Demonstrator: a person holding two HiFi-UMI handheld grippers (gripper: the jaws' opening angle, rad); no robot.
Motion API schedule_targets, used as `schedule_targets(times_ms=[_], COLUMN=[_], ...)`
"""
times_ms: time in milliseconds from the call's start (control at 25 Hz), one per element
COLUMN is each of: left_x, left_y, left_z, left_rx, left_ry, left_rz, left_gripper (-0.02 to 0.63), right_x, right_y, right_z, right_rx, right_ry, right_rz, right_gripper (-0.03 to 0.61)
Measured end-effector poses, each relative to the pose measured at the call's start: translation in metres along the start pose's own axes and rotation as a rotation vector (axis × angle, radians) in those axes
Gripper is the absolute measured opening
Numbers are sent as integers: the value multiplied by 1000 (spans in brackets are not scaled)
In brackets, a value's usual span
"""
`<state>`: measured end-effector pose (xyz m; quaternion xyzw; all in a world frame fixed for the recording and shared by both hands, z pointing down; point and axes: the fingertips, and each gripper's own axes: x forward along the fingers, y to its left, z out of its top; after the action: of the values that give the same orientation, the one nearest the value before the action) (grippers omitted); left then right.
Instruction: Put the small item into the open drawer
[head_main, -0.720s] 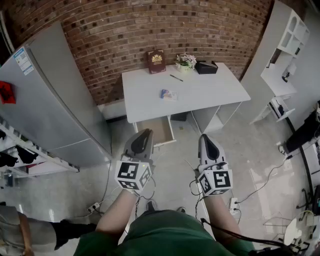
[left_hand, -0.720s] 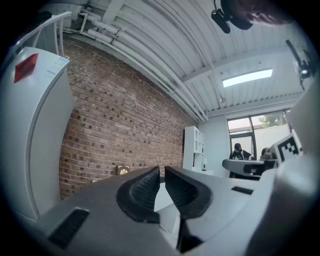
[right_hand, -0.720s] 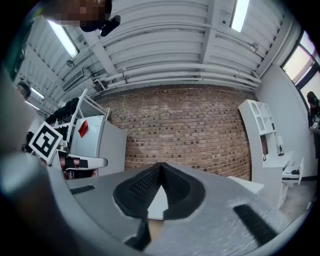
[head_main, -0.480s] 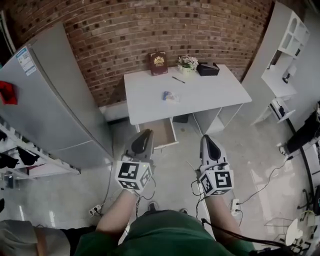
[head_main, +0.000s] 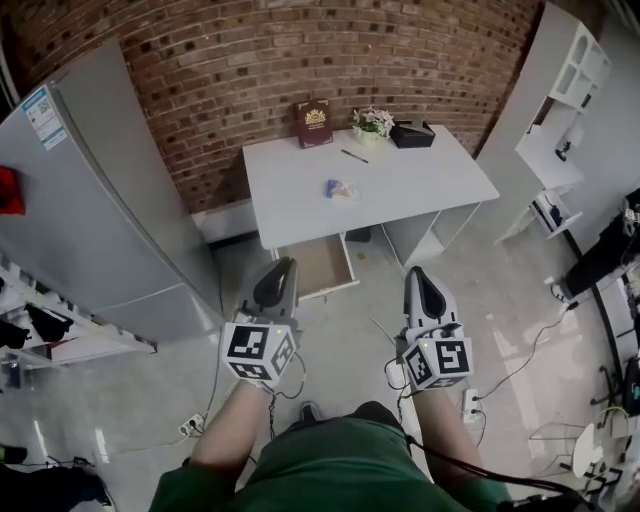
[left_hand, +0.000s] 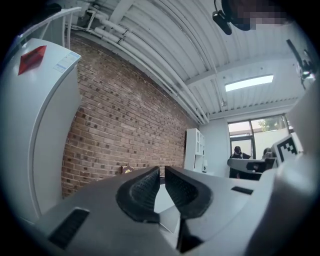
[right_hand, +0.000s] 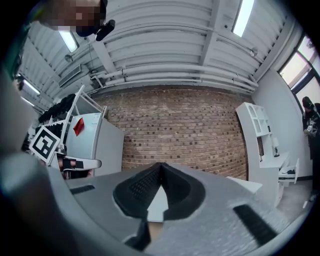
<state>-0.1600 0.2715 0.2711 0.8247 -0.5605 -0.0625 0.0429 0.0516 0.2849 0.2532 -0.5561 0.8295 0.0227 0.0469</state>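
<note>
Two grippers side by side over the floor (head_main: 350, 325), both aimed at the desk (head_main: 400, 195). Left to right:

- Fridge (head_main: 90, 200): grey, well off to the left of the left gripper (head_main: 283, 263), against the brick wall (head_main: 220, 70).
- Left gripper: jaws all but together, with a thin slit at the tips and nothing in it. Clenched, empty.
- Drawer (head_main: 318, 262): pulled out from under the desk's left end, just ahead of the left gripper's tips and a touch to their right. Its wooden bottom shows.
- Small item (head_main: 340, 189): lies on the desk top past the drawer, well ahead of both grippers and between their two lines. Neither gripper touches it. It is pale with bits of colour, too small to tell more.
- Back of the desk, far ahead of both grippers: a book (head_main: 313, 122) stands against the wall, then a flower pot (head_main: 372, 121) and a black box (head_main: 412, 133). A pen (head_main: 352, 156) lies just in front of the pot.
- Right gripper (head_main: 417, 272): jaw tips pressed together, nothing between them. Clenched, empty. The desk's right half is ahead of it.
- White shelf unit (head_main: 560, 120): well off to the right of the right gripper.
</note>
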Motion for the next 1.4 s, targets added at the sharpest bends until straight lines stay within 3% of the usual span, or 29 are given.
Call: schedule_targets(times_ms=[520, 1400], left_x=[31, 198], left_y=[42, 36], left_z=[-35, -45], left_rx=[-33, 78], left_ry=[53, 106], left_rz=[36, 117], left_gripper=[32, 32], right_x=[44, 194], right_y=[-4, -121], right_z=[-42, -94], right_rx=[4, 132], right_ry=[78, 121], right_rz=[22, 164], right_gripper=[3, 3])
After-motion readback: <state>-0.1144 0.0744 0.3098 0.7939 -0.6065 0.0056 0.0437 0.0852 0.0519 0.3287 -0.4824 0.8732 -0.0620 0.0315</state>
